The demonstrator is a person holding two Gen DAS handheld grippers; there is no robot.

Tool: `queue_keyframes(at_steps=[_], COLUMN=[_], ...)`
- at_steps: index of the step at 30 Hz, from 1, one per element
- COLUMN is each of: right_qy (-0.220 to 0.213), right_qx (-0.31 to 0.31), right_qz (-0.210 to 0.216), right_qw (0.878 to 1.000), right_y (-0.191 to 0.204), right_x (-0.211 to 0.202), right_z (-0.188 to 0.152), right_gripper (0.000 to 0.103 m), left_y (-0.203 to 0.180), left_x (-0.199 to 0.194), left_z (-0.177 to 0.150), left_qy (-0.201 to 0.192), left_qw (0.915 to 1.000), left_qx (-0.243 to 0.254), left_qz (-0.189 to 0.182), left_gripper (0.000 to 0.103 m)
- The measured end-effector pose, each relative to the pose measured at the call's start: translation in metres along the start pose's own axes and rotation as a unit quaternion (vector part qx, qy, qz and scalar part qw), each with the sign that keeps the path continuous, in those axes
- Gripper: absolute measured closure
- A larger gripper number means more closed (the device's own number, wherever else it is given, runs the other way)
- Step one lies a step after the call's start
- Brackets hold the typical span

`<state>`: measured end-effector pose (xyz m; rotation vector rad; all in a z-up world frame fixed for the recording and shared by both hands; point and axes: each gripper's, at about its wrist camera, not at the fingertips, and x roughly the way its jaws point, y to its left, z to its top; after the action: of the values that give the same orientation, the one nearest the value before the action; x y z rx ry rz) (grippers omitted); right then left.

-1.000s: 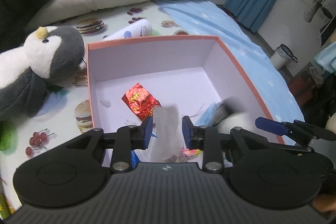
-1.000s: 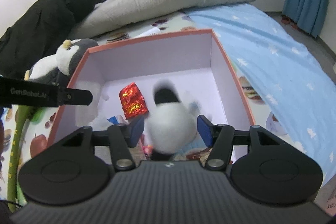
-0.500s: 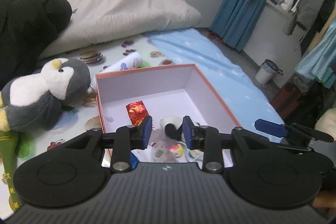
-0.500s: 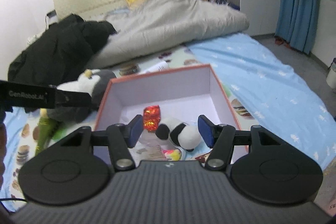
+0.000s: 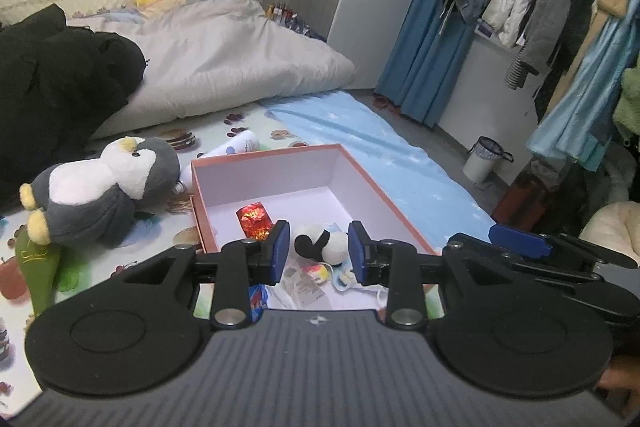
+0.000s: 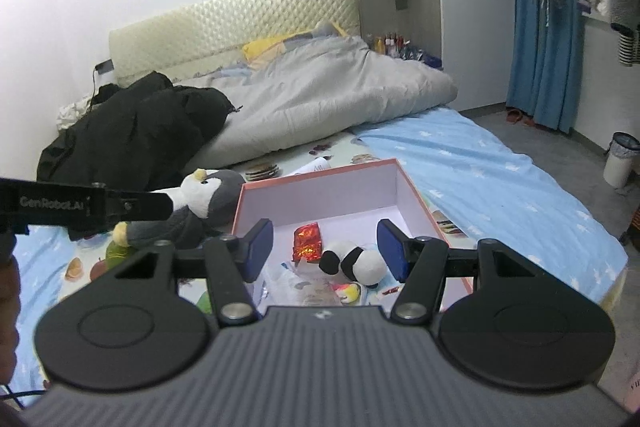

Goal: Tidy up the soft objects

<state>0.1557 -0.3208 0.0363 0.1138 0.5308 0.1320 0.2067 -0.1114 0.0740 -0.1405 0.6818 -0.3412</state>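
Pink box (image 5: 370, 183) on bed, panda (image 5: 322, 245) lying inside near front wall. Left gripper (image 5: 318, 253) narrow, empty; right gripper (image 6: 325, 251) wider, empty. Penguin (image 5: 104, 187) outside, beside box's left wall: grab body next, squeeze gently.

open box (image 5: 362, 183) top unobstructed, penguin plush (image 5: 104, 189) crowding its left wall

right gripper (image 6: 325, 247): empty, fingers apart | panda plush (image 6: 356, 262), red packet (image 6: 307, 241): in box (image 6: 320, 193)
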Motion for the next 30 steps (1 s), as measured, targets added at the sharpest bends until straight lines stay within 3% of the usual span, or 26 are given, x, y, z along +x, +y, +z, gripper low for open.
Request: queue_keyframes(at_steps=[11,15,22,30], right_qy=[-0.012,-0.02,-0.013,-0.02], right_qx=[-0.001,-0.001,0.011,0.011], right_qz=[-0.02,-0.01,0.011,0.039], right_qw=[1.0,1.0,1.0,0.999], right_y=[0.015,0.022,0.023,0.019], right_x=[-0.058,-0.078,-0.081,-0.086], right_z=[-0.036,-0.049,-0.066,-0.08], right_gripper=[0.043,0.043,0.043,0.043], left_y=[-0.011,-0.021,-0.023,-0.026], left_x=[-0.057,-0.073,-0.1,-0.11], left_z=[-0.053,-0.069,-0.097,-0.123], left_qy=[-0.009,-0.018,-0.037,-0.049], left_qw=[0.9996,0.9998,0.9988,0.9975], left_qx=[-0.017,0.001,-0.029,-0.028], left_qz=[-0.022,-0.006,0.011,0.042], left_gripper=[0.066,0.066,0.063,0.061])
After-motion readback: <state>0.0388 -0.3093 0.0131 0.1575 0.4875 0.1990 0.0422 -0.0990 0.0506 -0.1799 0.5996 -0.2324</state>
